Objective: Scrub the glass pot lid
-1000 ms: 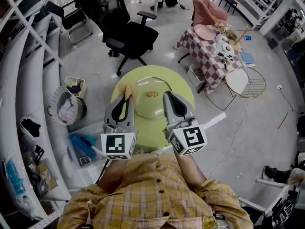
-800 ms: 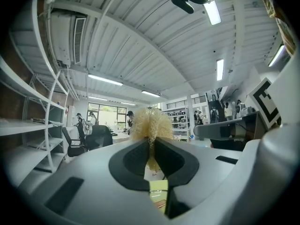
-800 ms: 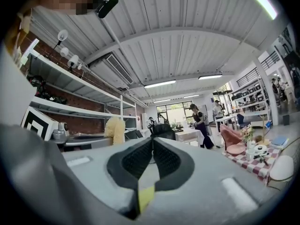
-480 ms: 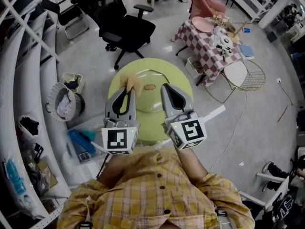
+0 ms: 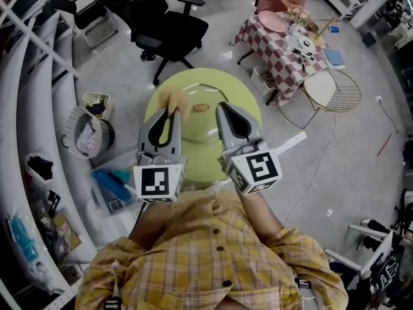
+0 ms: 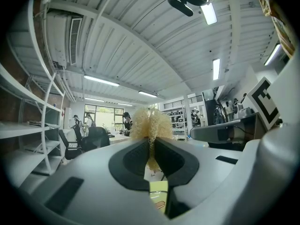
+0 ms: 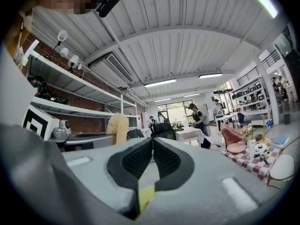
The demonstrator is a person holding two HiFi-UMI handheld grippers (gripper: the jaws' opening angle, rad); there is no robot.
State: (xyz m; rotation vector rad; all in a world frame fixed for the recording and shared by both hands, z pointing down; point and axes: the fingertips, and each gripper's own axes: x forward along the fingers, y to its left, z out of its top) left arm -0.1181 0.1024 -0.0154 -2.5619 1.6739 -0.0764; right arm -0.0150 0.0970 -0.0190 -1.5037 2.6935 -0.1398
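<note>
1. Tan fibrous scrubber (image 6: 149, 125) sits clamped in our left gripper (image 5: 168, 113), at the glass lid's (image 5: 201, 133) left edge, ready for rubbing.
2. Our right gripper (image 7: 152, 143) has its jaws together on nothing, at the lid's right edge; we judge it placed to steady it.
3. The lid lies flat on the green table (image 5: 248, 105).
</note>
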